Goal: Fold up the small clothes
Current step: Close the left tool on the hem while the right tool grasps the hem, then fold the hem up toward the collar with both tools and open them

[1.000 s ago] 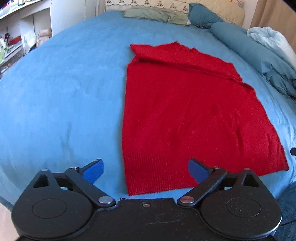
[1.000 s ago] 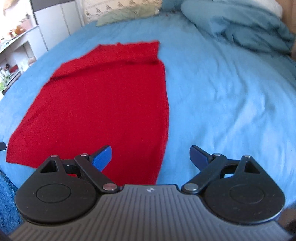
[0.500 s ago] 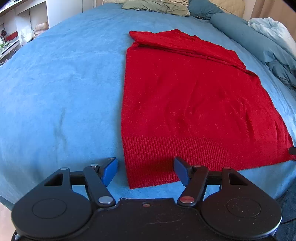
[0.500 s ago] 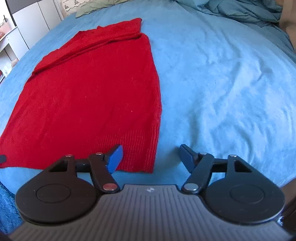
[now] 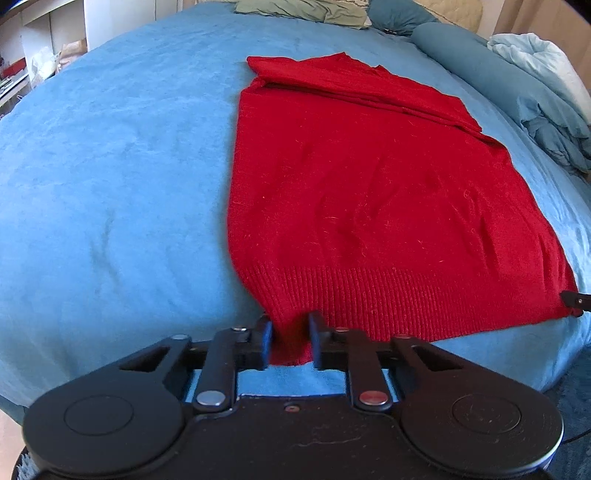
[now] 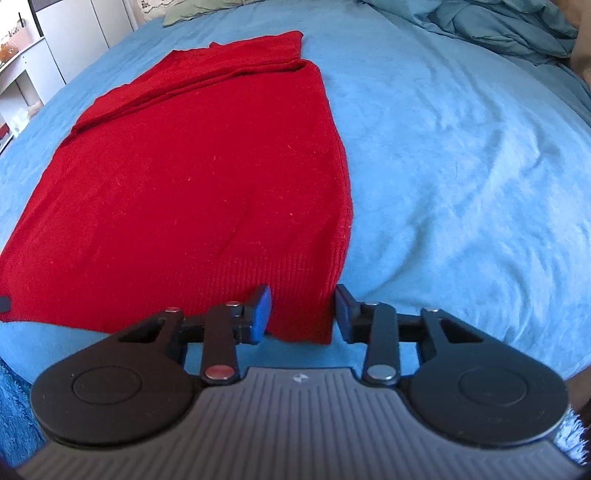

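Observation:
A red knit sweater [image 5: 369, 192] lies flat on the blue bed cover, sleeves folded across its far end, ribbed hem toward me. My left gripper [image 5: 290, 341] is shut on the hem's near left corner, the cloth bunched between the fingers. In the right wrist view the same sweater [image 6: 192, 177] fills the left half. My right gripper [image 6: 301, 314] straddles the hem's near right corner with its jaws partly closed; a gap shows beside the cloth, so it is still open.
The blue bed cover [image 5: 110, 166] spreads left of the sweater and right of it [image 6: 461, 166]. Pillows [image 5: 306, 9] and a bunched duvet [image 5: 535, 85] lie at the far end. White shelves [image 6: 33, 70] stand beyond the bed's left side.
Both grippers came down to the sweater's hem corners. The left jaws closed onto the left corner. The right jaws narrowed around the right corner.

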Motion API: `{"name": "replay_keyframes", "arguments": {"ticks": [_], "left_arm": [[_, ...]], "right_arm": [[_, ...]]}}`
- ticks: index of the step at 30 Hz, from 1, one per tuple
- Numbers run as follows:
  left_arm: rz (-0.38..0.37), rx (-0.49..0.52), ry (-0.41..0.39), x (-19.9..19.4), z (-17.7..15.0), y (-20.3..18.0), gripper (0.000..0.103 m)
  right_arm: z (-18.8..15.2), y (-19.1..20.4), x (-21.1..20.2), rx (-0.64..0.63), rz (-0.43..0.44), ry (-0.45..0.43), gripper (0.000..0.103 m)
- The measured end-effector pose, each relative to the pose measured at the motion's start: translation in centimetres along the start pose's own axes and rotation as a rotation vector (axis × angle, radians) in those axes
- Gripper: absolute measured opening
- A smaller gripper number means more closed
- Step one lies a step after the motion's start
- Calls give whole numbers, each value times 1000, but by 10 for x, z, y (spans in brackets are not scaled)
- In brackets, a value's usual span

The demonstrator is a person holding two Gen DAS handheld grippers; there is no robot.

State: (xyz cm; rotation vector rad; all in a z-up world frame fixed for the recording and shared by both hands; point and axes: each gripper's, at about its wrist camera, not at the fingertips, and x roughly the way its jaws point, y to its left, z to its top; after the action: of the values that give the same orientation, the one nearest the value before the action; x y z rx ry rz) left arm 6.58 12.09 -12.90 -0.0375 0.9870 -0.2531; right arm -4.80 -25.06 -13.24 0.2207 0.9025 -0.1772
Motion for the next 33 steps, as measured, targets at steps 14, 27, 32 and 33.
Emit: {"name": "replay_keyframes", "arguments": {"ticks": [14, 27, 32, 33], "left_arm": [[-7, -55, -92, -43, 24, 1, 7], [59, -74, -405, -83, 182, -17, 4], [112, -47, -471, -45, 278, -30, 4], [130, -36, -481, -33, 297, -33, 3]], "right_arm": [[15, -12, -29, 61, 86, -58, 22], [159, -24, -67, 126, 287, -226, 22], [270, -11, -39, 101, 306, -279, 22], [290, -7, -29, 106, 302, -280, 22]]}}
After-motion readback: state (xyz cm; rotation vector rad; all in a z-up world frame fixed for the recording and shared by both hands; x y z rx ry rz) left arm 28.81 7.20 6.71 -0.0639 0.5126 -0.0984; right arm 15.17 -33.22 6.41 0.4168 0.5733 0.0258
